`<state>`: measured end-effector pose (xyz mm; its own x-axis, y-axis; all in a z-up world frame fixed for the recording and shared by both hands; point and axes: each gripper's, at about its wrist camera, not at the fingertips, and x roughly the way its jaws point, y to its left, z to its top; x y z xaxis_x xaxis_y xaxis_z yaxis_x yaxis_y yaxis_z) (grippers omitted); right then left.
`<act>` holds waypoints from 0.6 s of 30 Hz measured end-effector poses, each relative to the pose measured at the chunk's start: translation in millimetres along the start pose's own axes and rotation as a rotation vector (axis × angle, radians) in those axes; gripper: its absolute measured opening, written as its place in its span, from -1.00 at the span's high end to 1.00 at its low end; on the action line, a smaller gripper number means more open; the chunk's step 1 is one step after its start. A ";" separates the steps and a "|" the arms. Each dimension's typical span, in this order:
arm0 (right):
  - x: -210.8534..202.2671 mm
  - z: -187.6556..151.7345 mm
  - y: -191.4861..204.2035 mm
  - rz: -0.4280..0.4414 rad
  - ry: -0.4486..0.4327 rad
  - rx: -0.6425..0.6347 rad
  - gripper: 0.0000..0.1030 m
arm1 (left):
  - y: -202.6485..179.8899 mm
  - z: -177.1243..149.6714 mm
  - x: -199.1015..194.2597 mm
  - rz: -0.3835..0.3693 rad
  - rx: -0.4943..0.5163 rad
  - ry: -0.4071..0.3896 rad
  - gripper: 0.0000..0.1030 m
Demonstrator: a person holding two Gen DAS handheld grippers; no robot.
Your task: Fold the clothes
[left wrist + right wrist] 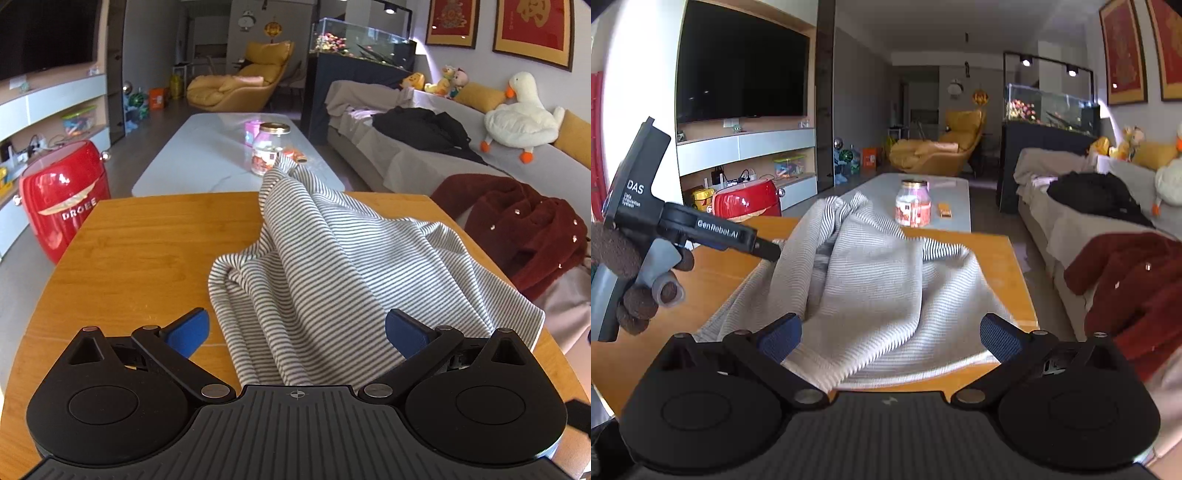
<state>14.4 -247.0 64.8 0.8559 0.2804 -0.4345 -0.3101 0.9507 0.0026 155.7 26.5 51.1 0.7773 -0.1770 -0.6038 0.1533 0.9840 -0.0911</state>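
Your striped shirt (pixel 332 266) is bunched up in a heap across the right half of the wooden surface (pixel 147 251), spilling toward its near edge. Both your left tool (pixel 295 332) and right tool (pixel 890 336) are spread wide, gripping nothing.

- Daylight falls warm and bright on the orange wooden tabletop (pixel 129 258); the room far ahead of both grippers is dimmer.
- Blown-out white glare sits at the right wrist view's upper-left edge.
- Fisheye bending curves the edges of both views.
- The grey-and-white striped cloth (pixel 871 280) looks softly blurred in the right wrist view.
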 end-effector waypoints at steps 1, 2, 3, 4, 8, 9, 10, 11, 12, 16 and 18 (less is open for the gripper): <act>4.2 8.9 0.1 -0.003 -0.018 -0.024 -0.99 | 3.5 4.0 5.3 -0.001 -0.004 -0.001 -1.00; 10.2 18.0 0.1 -0.003 -0.034 -0.042 -0.91 | 6.2 8.6 11.1 -0.003 -0.011 -0.001 -1.00; 21.5 27.1 -0.1 0.006 -0.039 -0.049 -0.76 | 8.2 14.5 18.3 -0.010 -0.024 0.004 -1.00; 34.2 35.0 0.8 0.011 -0.036 -0.058 -0.70 | 9.6 21.2 25.8 -0.026 -0.043 0.013 -1.00; 97.6 59.2 1.2 -0.018 0.021 -0.064 -0.08 | 9.2 47.5 53.8 -0.093 -0.090 0.046 -0.99; 110.5 61.7 0.3 -0.025 0.044 -0.052 0.09 | 6.1 53.0 61.3 -0.096 -0.078 0.056 -0.97; 121.7 63.4 -1.5 -0.030 0.065 -0.035 0.12 | 4.2 56.1 70.3 -0.084 -0.063 0.078 -0.87; 132.8 65.2 -3.2 -0.035 0.085 -0.018 0.13 | 2.9 58.1 79.9 -0.066 -0.047 0.107 -0.53; 141.7 66.6 -4.3 -0.039 0.101 -0.005 0.13 | 1.7 60.0 89.6 -0.048 -0.031 0.136 -0.28; 147.0 67.8 6.0 -0.023 0.101 -0.041 0.10 | 11.2 55.6 105.2 -0.027 0.041 0.168 0.52; 152.5 69.5 18.5 -0.024 0.096 -0.092 0.02 | 17.8 58.3 100.0 -0.028 0.063 0.145 0.66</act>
<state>167.9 -177.4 61.2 0.8216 0.2393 -0.5174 -0.3302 0.9396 -0.0898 271.7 25.1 35.3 0.6769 -0.1951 -0.7097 0.2156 0.9745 -0.0623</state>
